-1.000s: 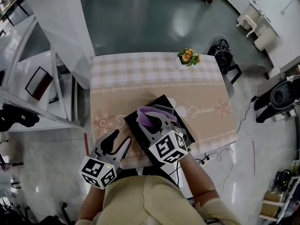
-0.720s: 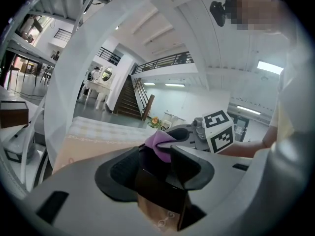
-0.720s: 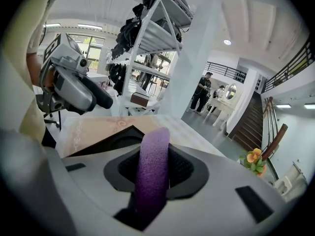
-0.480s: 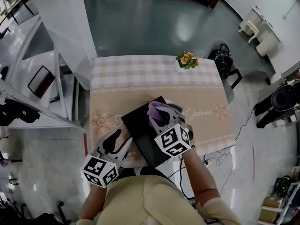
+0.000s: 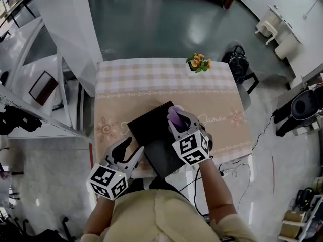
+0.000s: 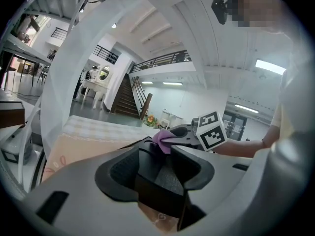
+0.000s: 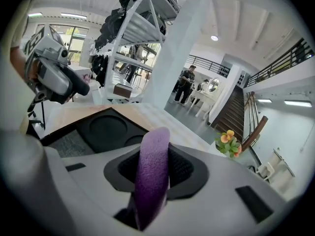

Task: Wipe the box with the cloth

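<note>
A black box [image 5: 151, 135] lies slanted on the beige tablecloth near the table's front edge; its inside shows round recesses [image 7: 101, 129]. My right gripper [image 5: 176, 116] is over the box's far right part, shut on a folded purple cloth [image 5: 174, 113] that sticks up between its jaws [image 7: 152, 168]. My left gripper [image 5: 129, 149] rests at the box's near left edge with its jaws apart, and the box's rim [image 6: 160, 191] shows in the gap. From the left gripper view, the right gripper [image 6: 183, 134] with the cloth [image 6: 161, 139] sits across the box.
A small pot of orange flowers [image 5: 198, 62] stands at the table's far right corner. A chair with a black bag [image 5: 241, 62] is beyond it. A white shelf frame [image 5: 60, 84] flanks the table's left side. Cables and a power strip [image 5: 227, 169] lie on the floor at right.
My right gripper has slid the purple cloth across the box from its middle toward the far right edge. The left gripper has stayed at the box's near left edge.
</note>
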A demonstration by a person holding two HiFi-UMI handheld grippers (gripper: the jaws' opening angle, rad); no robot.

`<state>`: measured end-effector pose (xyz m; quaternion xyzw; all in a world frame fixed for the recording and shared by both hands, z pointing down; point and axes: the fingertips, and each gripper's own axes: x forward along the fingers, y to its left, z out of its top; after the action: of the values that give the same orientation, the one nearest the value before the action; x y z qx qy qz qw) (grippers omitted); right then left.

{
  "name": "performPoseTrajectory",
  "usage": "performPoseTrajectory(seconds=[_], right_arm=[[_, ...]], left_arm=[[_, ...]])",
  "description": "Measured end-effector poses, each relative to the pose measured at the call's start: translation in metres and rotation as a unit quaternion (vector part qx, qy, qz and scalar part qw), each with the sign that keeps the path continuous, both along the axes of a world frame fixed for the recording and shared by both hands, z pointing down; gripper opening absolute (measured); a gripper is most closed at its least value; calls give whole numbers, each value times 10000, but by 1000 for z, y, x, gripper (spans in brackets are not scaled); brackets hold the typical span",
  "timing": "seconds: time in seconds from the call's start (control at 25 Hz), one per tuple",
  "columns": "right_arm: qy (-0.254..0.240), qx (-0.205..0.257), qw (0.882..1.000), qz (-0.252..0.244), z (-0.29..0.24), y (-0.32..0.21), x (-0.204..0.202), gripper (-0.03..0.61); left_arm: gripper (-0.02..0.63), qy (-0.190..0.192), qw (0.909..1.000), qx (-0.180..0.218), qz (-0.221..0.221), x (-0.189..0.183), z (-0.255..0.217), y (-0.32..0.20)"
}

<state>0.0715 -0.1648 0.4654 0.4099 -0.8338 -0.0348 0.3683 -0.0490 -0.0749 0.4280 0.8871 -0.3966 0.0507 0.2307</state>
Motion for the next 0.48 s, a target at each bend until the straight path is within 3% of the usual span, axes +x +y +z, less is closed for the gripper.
performPoseTrajectory(seconds=[0.2,0.48], right_arm=[[-130,271,9989,352,-17,6,18,123],[-916,631,9927,457,-78,33,27,123]], left_arm=[[202,11,10000,52,-34,-2,-4,2],[202,-51,9998,156,-138,-8,-11,5]])
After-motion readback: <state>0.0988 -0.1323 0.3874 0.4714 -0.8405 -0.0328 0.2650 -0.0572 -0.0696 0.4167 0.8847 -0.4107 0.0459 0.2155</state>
